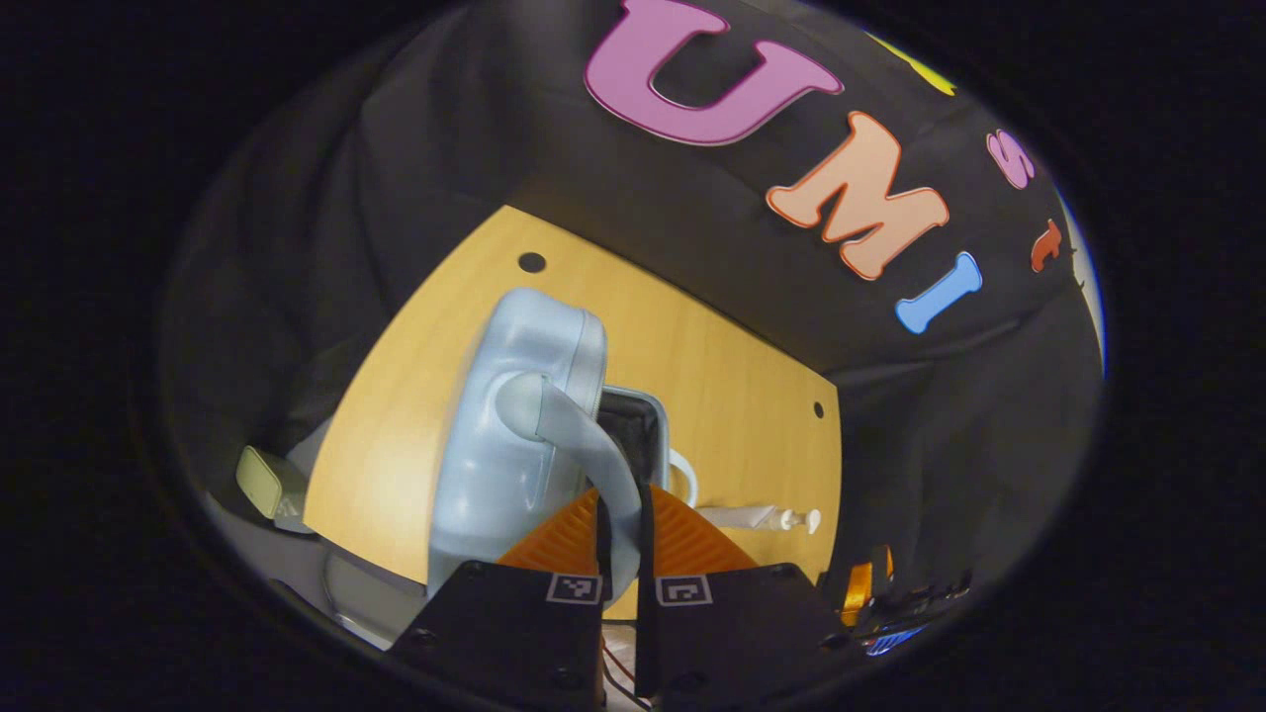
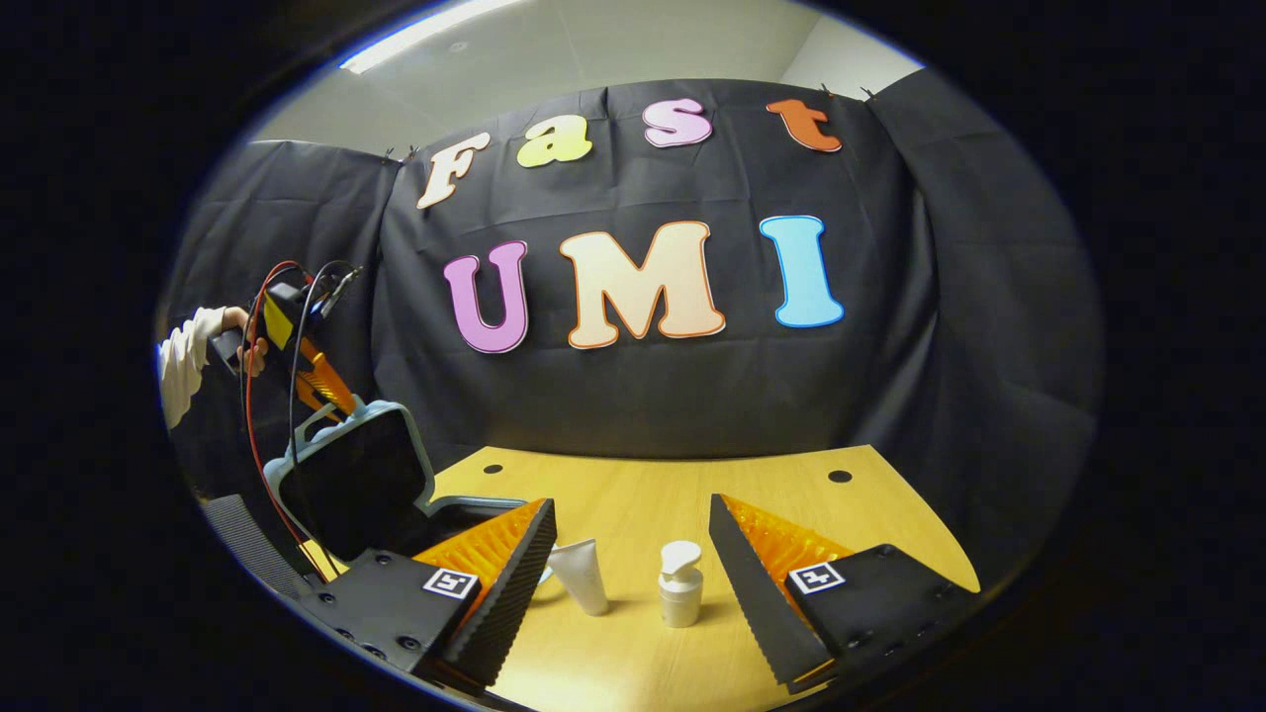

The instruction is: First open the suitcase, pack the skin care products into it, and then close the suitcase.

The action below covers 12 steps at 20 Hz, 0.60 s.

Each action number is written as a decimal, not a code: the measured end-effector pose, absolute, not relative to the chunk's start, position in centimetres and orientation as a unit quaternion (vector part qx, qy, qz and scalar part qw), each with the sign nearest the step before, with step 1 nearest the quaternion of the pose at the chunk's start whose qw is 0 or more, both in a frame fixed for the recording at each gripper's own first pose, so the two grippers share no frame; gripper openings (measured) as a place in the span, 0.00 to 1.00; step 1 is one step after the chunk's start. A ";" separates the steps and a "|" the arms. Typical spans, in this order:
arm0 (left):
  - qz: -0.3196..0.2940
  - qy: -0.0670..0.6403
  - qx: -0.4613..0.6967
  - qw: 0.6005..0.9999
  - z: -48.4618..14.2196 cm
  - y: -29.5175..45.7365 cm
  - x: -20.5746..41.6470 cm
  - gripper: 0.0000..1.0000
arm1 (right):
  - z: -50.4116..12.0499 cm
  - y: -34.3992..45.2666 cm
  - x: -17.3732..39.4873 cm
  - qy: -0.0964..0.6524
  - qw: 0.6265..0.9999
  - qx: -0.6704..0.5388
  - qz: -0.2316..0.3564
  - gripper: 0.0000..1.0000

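Already the pale blue suitcase stands open, the left gripper clamped on its handle; between the spread right gripper fingers stand 2 white bottles.

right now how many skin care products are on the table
2 in the right gripper view: a tube standing cap-down and, just right of it, a pump bottle, both on the wooden table between the right gripper's fingers. The suitcase may hide more.

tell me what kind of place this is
Likely a staged recording booth, not a home: black cloth wall behind a bare light wooden table, with a pale blue suitcase and white pump bottle laid out as props.
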<state>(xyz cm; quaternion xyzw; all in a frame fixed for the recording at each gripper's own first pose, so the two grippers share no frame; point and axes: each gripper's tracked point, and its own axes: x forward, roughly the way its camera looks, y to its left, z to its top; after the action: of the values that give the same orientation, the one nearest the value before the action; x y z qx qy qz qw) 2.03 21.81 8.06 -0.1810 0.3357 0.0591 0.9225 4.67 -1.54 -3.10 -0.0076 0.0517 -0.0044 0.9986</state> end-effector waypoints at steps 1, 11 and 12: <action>0.072 0.337 -0.170 0.923 7.9 23.9 1.3 0.05 | -3.1 -1.2 4.8 0.051 0.999 -0.004 -0.005 0.98; 0.217 0.336 -0.087 0.912 1.1 40.8 -3.5 0.05 | -3.1 2.2 4.9 0.045 0.999 0.000 -0.017 0.98; 0.226 0.338 -0.088 0.909 -0.4 42.1 -3.9 0.05 | -3.2 2.6 5.0 0.046 0.999 0.000 -0.017 0.98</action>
<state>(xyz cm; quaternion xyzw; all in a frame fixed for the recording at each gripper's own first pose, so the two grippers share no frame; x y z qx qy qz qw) -3.90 42.13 -0.35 -0.0879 0.3384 0.2257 0.9093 4.99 2.55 -3.16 -0.0002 0.0459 -0.0167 0.9988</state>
